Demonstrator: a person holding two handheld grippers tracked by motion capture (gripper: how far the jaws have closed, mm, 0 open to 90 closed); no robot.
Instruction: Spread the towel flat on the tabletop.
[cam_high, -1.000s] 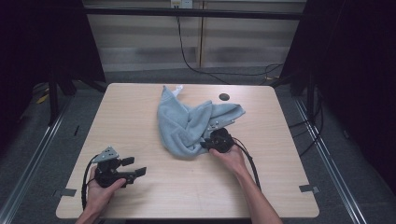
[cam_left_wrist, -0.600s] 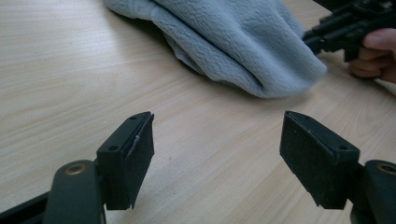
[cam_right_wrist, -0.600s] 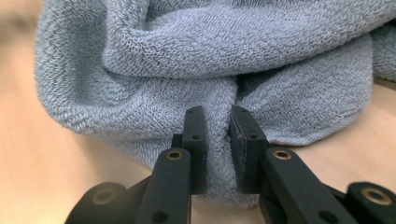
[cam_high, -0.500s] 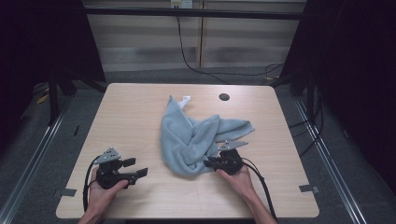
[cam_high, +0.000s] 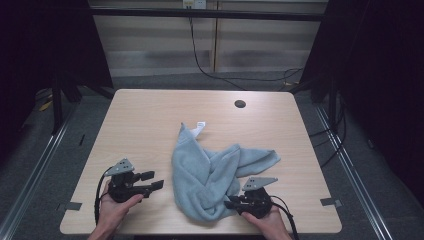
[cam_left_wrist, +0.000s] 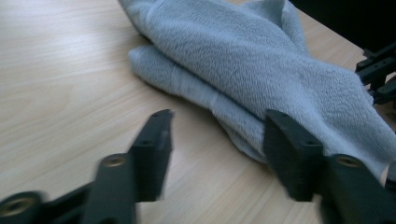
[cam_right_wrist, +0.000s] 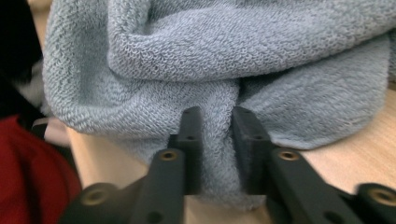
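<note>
My right gripper (cam_right_wrist: 217, 140), pinching the towel (cam_high: 210, 172), has dragged it nearer me; left gripper (cam_left_wrist: 215, 144), spread beside the towel, is closing to grab.

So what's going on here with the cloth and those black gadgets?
A person at a wooden table holds a two-jaw claw in each hand and is handling a crumpled blue-grey towel. The right claw pinches a fold of the towel at the near edge, though its jaws have just been easing apart. The left claw rests on the table beside the towel, its jaws apart with nothing between them; they have just been closing.
</note>
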